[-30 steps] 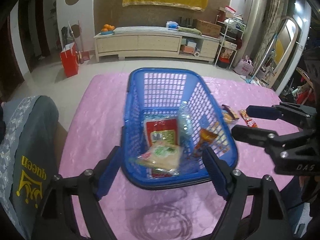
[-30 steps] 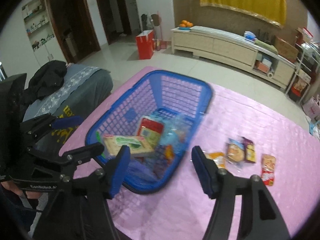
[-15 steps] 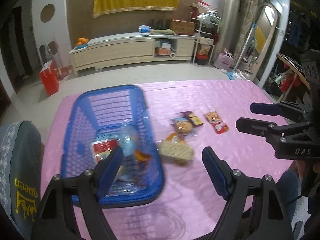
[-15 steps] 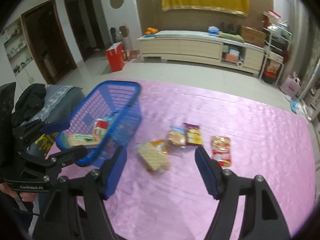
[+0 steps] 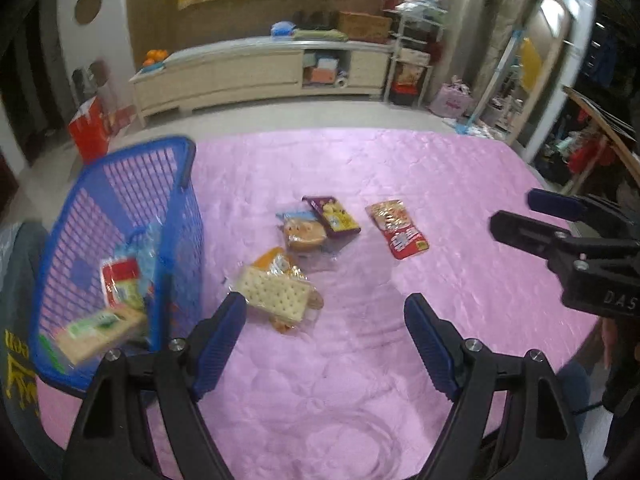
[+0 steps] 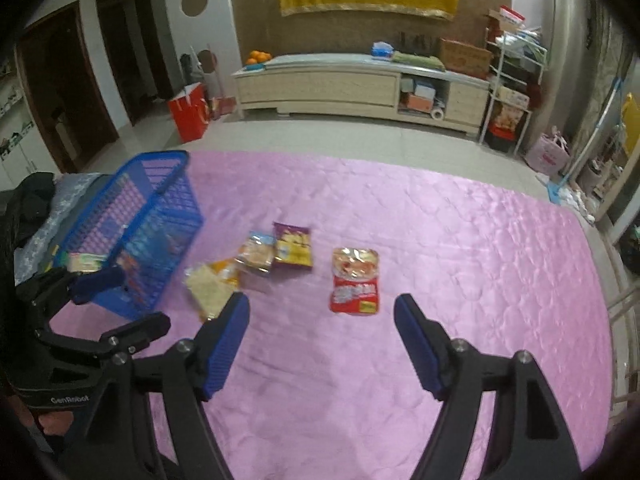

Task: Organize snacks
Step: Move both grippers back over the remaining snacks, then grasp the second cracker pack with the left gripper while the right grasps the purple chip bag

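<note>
A blue basket (image 5: 120,216) (image 6: 136,216) with several snack packs in it stands at the left of the pink table. Loose on the cloth lie a cracker pack (image 5: 276,292) (image 6: 210,284), a bread pack (image 5: 302,232) (image 6: 254,254), a purple pack (image 5: 334,216) (image 6: 292,246) and a red pack (image 5: 398,228) (image 6: 355,280). My left gripper (image 5: 326,312) hangs open just right of the cracker pack, with nothing between its fingers. My right gripper (image 6: 322,312) is opening wider; its jaws are empty, with the red pack just beyond its tips. Each gripper shows at the edge of the other's view.
The pink tablecloth (image 5: 420,184) ends at the far edge against a tiled floor. Beyond stand a long low cabinet (image 6: 360,84), a red bag (image 6: 188,110) and a wire shelf (image 6: 512,92). A grey chair back (image 5: 16,320) sits left of the basket.
Both grippers have swung right, from over the basket to above the loose snacks; the basket now sits at the left of both views. The right gripper's jaws have spread a little.
</note>
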